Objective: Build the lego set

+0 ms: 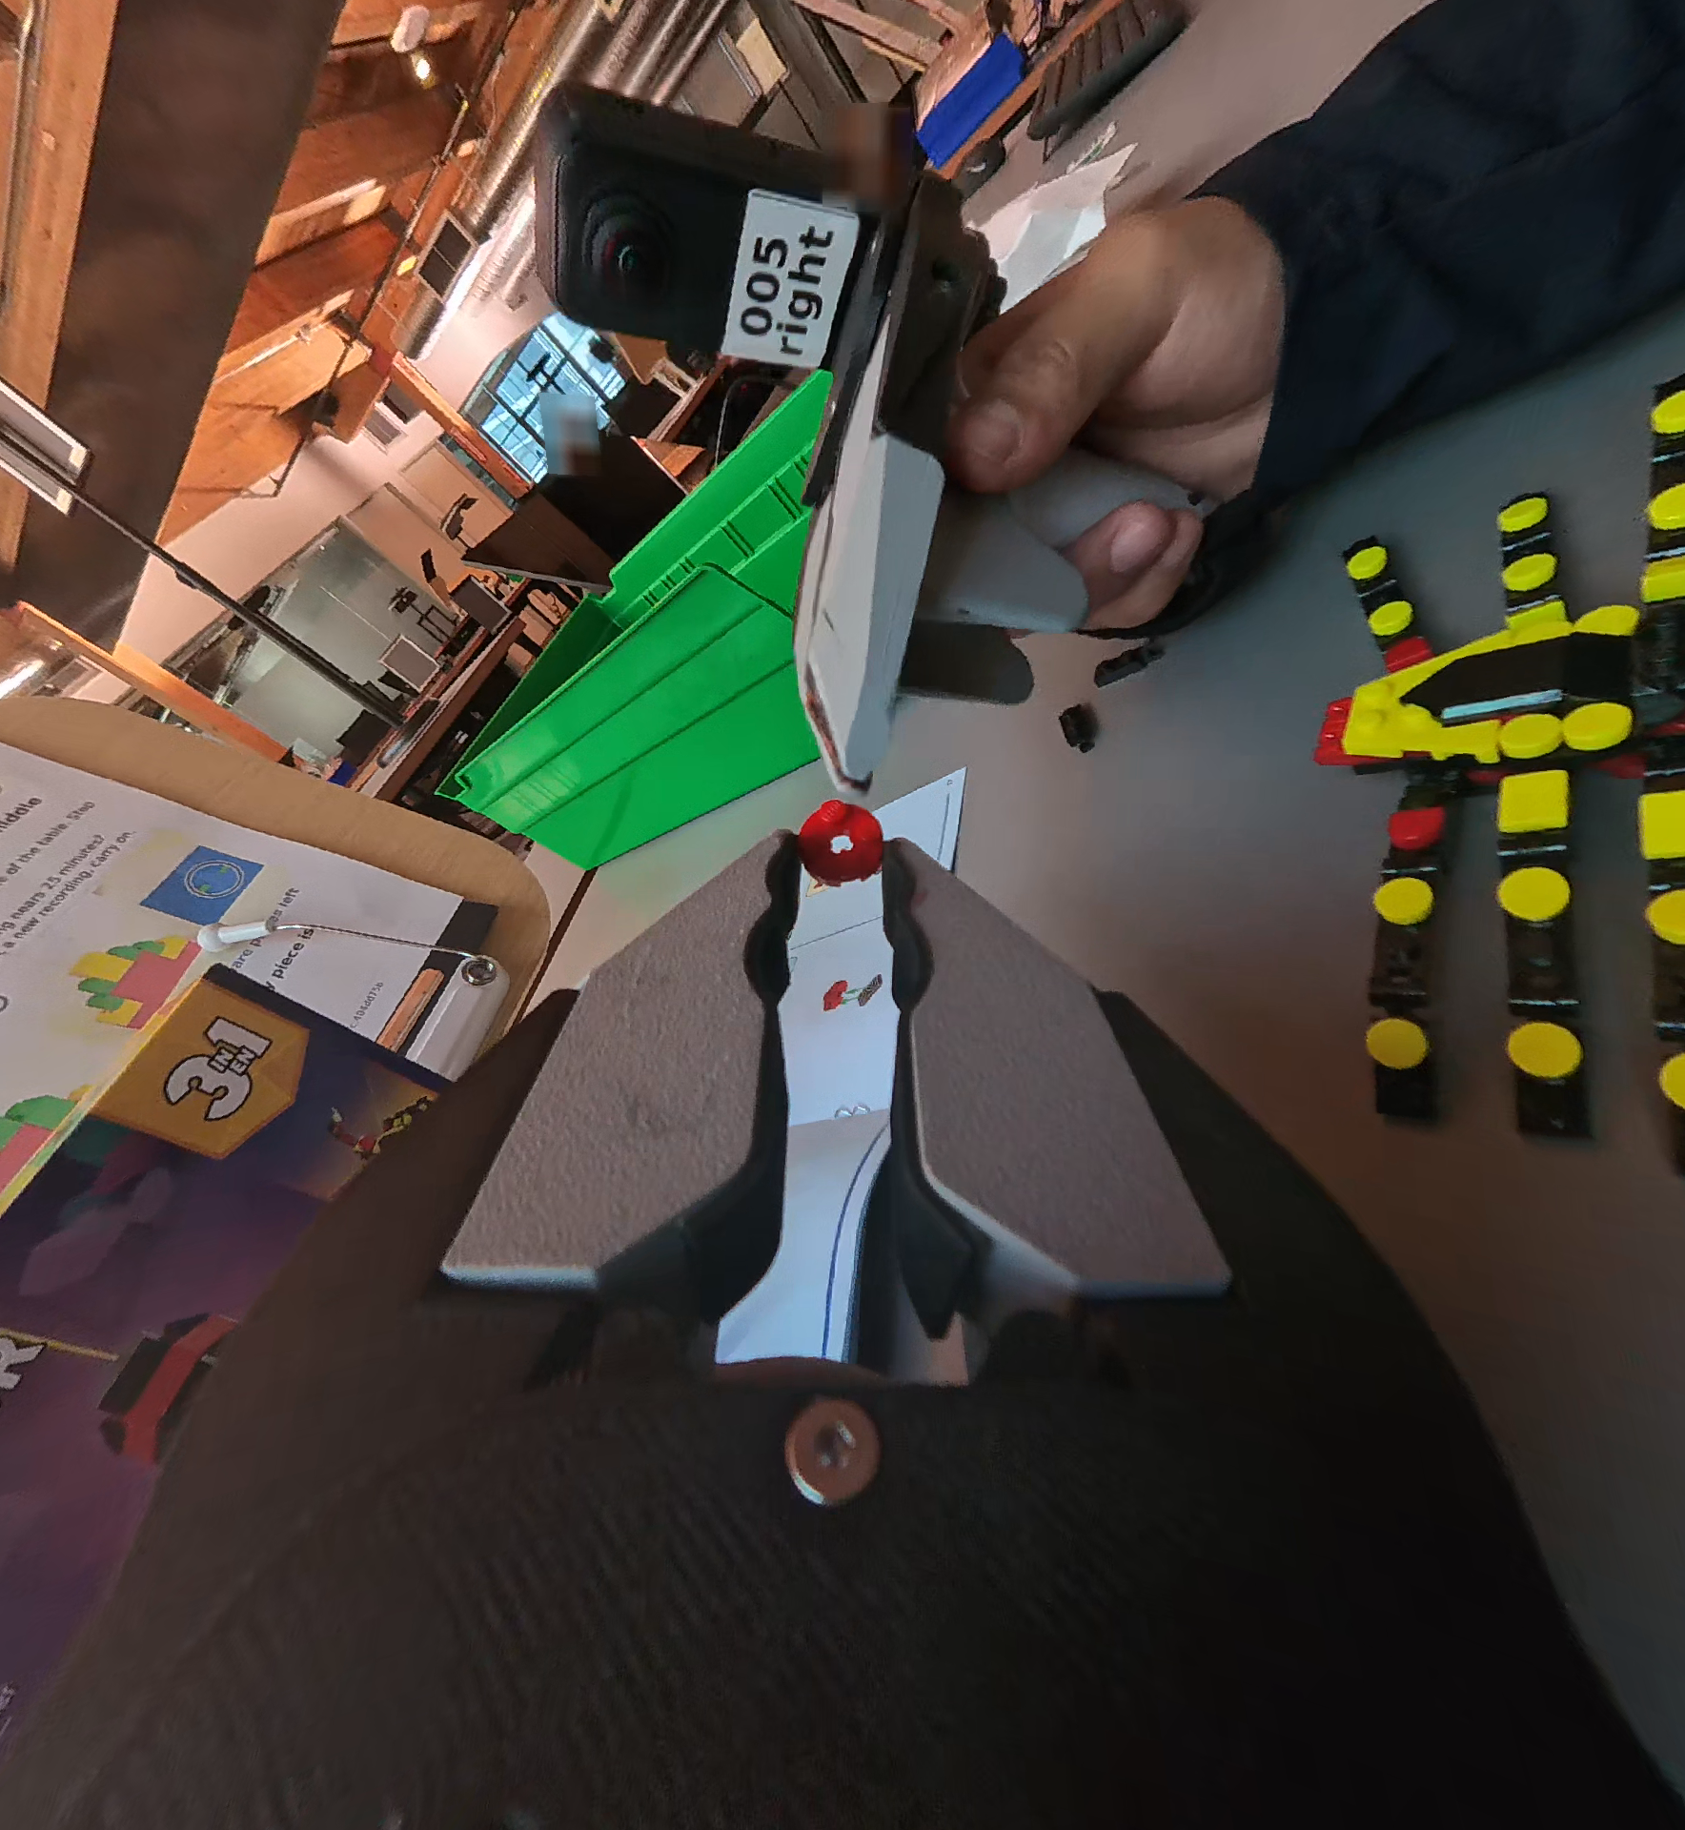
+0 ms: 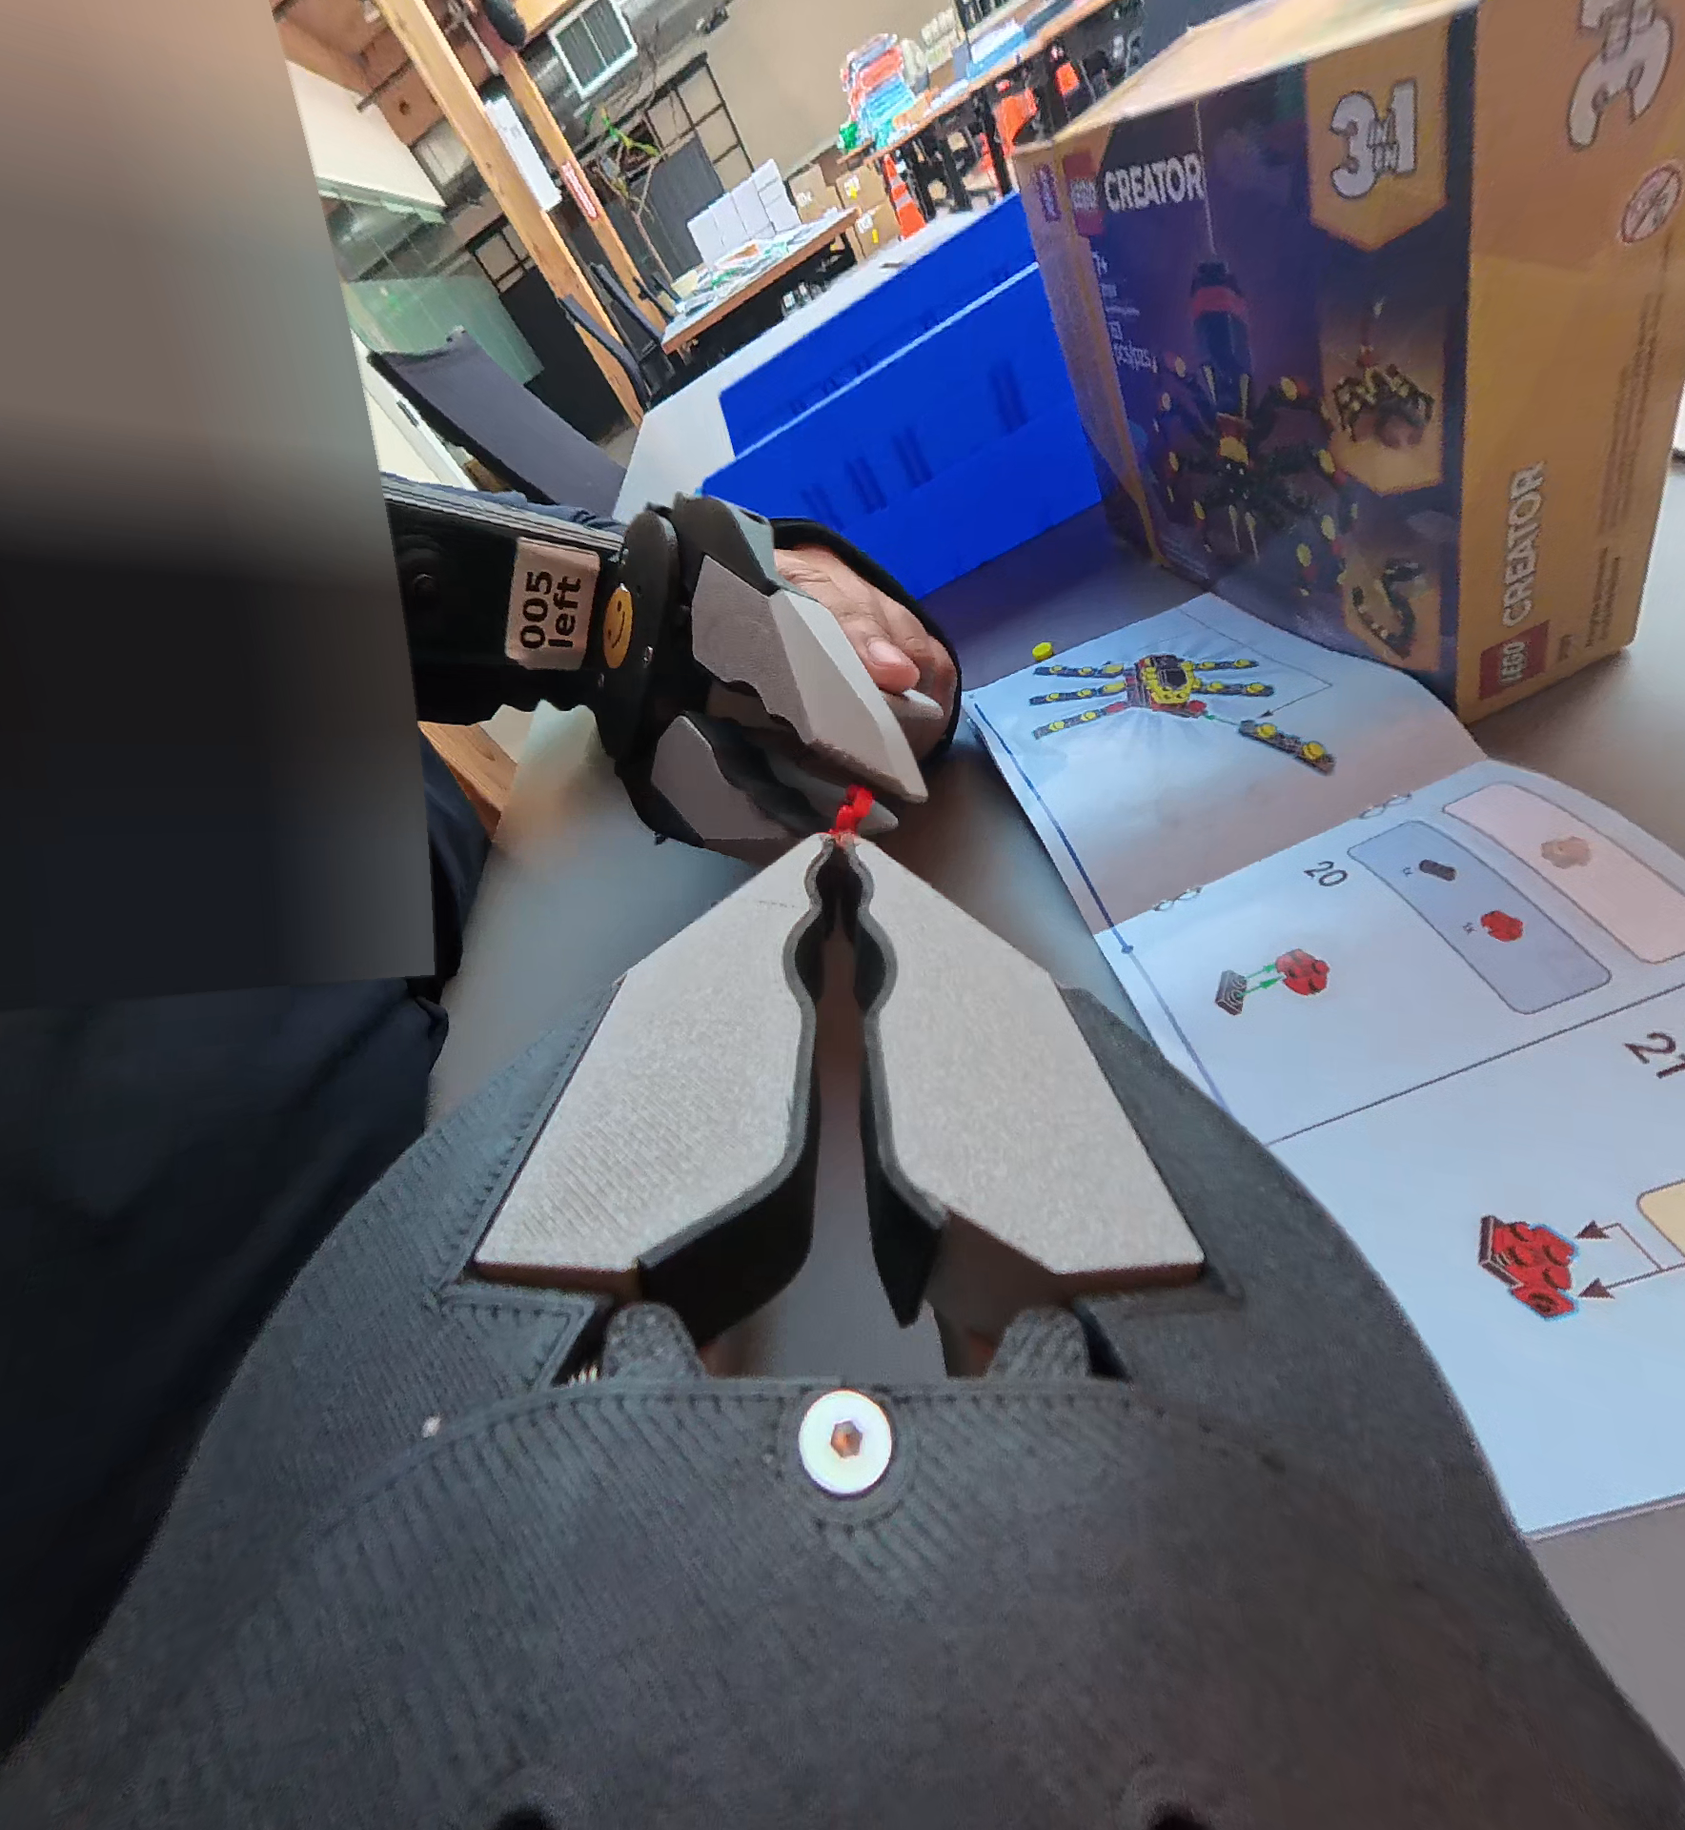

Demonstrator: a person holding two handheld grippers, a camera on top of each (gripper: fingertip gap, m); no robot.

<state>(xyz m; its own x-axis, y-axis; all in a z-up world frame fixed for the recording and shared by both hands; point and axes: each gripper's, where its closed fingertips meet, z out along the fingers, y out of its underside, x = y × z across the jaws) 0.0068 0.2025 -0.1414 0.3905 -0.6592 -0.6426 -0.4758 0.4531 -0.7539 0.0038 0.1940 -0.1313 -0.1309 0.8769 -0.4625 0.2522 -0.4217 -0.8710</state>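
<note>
My left gripper (image 1: 842, 860) is shut on a small round red lego piece (image 1: 839, 840) at its fingertips and holds it above the table. My right gripper (image 2: 839, 844) has its jaws pressed together, and I see nothing clearly between them. Its tips (image 1: 853, 782) hang just above the red piece, almost touching it. In the right wrist view the left gripper (image 2: 878, 804) comes in from the left with the red piece (image 2: 852, 807) at its tip. The yellow, black and red spider model (image 1: 1532, 733) lies flat on the table to the right.
A green bin (image 1: 660, 673) stands behind the grippers and a blue bin (image 2: 918, 426) on the far side. The lego box (image 2: 1363, 347) stands by the open instruction booklet (image 2: 1413, 1040). Two small black pieces (image 1: 1076, 728) lie loose near the model. Both grippers' tips are close together, under 4 cm apart.
</note>
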